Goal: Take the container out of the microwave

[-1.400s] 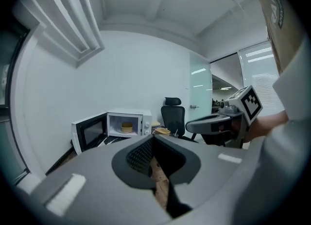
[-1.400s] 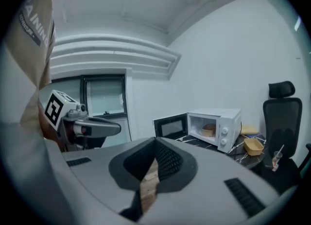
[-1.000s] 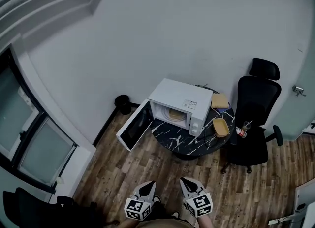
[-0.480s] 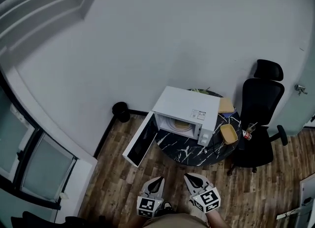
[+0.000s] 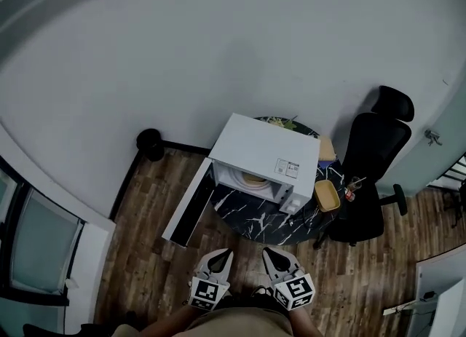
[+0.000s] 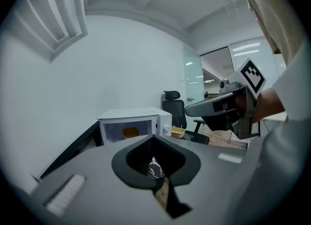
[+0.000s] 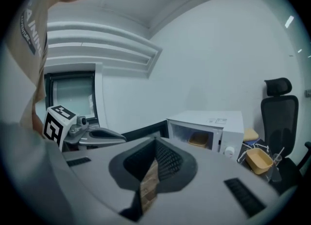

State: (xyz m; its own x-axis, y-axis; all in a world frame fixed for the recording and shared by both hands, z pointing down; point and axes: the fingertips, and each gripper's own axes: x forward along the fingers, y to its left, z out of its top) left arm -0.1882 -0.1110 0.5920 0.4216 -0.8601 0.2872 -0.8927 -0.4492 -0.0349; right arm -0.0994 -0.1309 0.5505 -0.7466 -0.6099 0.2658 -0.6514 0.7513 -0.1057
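Note:
A white microwave (image 5: 256,145) stands on a round black marbled table (image 5: 263,220), its door (image 5: 186,204) swung open to the left. Inside it sits a yellowish container (image 5: 253,179), also visible in the left gripper view (image 6: 131,132) and the right gripper view (image 7: 197,139). My left gripper (image 5: 218,258) and right gripper (image 5: 274,255) hang side by side near my body, well short of the table. Both are shut and hold nothing. Each gripper view looks along its own shut jaws, left (image 6: 154,139) and right (image 7: 156,142), toward the microwave (image 6: 163,118) (image 7: 214,119).
A second yellow container (image 5: 327,195) lies on the table right of the microwave. A black office chair (image 5: 373,159) stands at the table's right. A black bin (image 5: 149,143) sits by the wall at the left. Wooden floor (image 5: 153,204) lies between me and the table.
The head view has swung and drawn slightly nearer, so the left window has slid out of view. Both grippers stay shut and low in the frame.

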